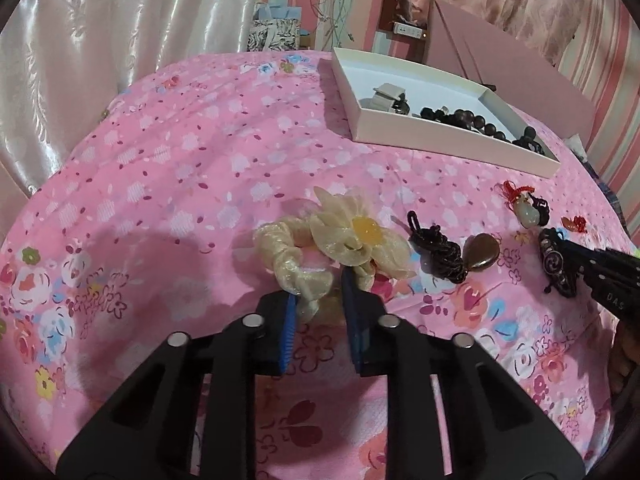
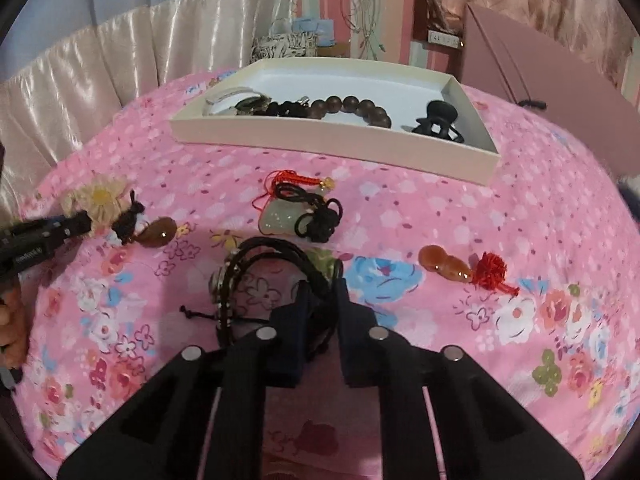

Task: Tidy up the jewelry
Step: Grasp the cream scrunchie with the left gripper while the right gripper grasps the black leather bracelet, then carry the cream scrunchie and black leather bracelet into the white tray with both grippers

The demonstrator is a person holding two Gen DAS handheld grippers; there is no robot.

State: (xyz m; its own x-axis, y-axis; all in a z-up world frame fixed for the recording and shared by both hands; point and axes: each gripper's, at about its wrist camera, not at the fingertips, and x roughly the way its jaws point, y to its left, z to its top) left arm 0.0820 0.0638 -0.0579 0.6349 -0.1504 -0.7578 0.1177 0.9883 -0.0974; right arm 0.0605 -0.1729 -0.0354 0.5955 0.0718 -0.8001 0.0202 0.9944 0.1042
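Pinching a cream scrunchie (image 1: 304, 256), the left hand-held gripper (image 1: 318, 300); the right hand-held gripper (image 2: 320, 300) seemingly clamps a black cord bracelet (image 2: 256, 276).

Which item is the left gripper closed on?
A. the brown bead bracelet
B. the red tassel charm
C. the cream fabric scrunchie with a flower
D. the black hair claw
C: in the left wrist view the left gripper pinches the cream scrunchie on the pink cloth; the bead bracelet and hair claw lie in the white box.
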